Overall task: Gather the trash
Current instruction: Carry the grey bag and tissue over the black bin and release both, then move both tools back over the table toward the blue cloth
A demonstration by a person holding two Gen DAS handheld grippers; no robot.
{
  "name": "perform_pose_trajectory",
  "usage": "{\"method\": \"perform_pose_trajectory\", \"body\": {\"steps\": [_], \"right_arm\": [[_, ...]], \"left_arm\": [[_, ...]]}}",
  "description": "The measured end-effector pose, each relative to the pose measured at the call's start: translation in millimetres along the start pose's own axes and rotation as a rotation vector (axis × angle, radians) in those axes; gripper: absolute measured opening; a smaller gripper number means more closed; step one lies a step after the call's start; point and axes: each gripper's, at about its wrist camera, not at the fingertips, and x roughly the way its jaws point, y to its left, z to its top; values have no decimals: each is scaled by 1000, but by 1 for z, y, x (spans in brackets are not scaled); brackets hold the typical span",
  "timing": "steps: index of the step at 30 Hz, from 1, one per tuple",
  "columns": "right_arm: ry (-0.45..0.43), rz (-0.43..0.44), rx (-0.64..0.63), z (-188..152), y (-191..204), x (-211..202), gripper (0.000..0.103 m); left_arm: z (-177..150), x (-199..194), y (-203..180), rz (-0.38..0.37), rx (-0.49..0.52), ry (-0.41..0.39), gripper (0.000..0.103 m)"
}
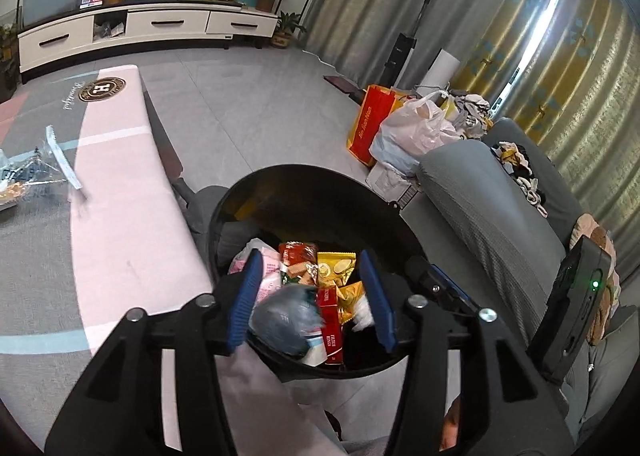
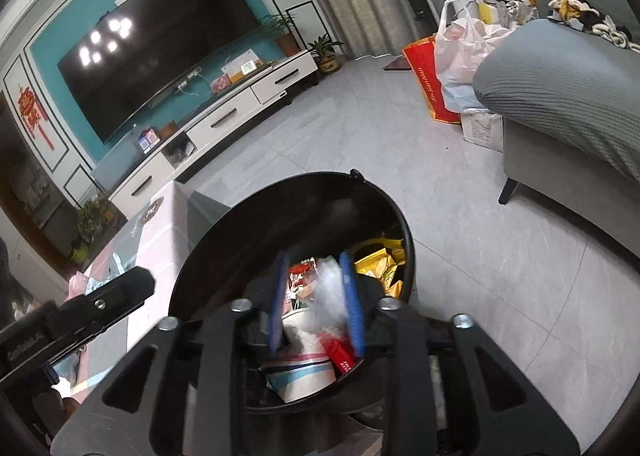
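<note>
A black round trash bin (image 1: 296, 179) stands on the floor beside the table; it also shows in the right wrist view (image 2: 288, 199). It holds snack wrappers, a red cigarette pack (image 1: 331, 322) and a paper cup (image 2: 300, 372). My left gripper (image 1: 312, 302) is open over the bin, and a blurred dark crumpled bag (image 1: 286, 320) lies between its fingers. My right gripper (image 2: 316, 304) is over the bin, its fingers close on either side of a blurred white wad of plastic or tissue (image 2: 330, 292). The left gripper's body (image 2: 100, 304) shows at the left of the right wrist view.
A low table with a pink and grey cloth (image 1: 120, 191) stands left of the bin, with a clear plastic wrapper and comb-like strip (image 1: 60, 159) on it. A grey sofa (image 1: 500, 207) is at right, bags (image 1: 408, 127) behind it, a TV cabinet (image 1: 140, 27) at the far wall.
</note>
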Motion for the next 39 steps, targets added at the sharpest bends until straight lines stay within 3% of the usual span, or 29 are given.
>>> {"method": "perform_pose_trajectory", "body": {"steps": [10,16,22,27,32,39], "right_arm": [[-2,50,-35,-3,12,-4,39],[13,124,-103,-11,37,-11,51],[89,253,-171,-24,70,-11,64],[137,349,-253,-39,106,-18,65],[175,384,-302,-53,132,-20,65],[223,392,-365,-74,160,-17,65]], "left_arm": [[-24,-47,20,72,-4,-52,73],[-58,-98,60,217,-49,-87,80],[-89,-160,123,388,-162,-134,86],[-113,-212,186,502,-341,-192,87],[-124,-235,219,523,-438,-234,87],[-110,-228,240,485,-477,-255,87]]}}
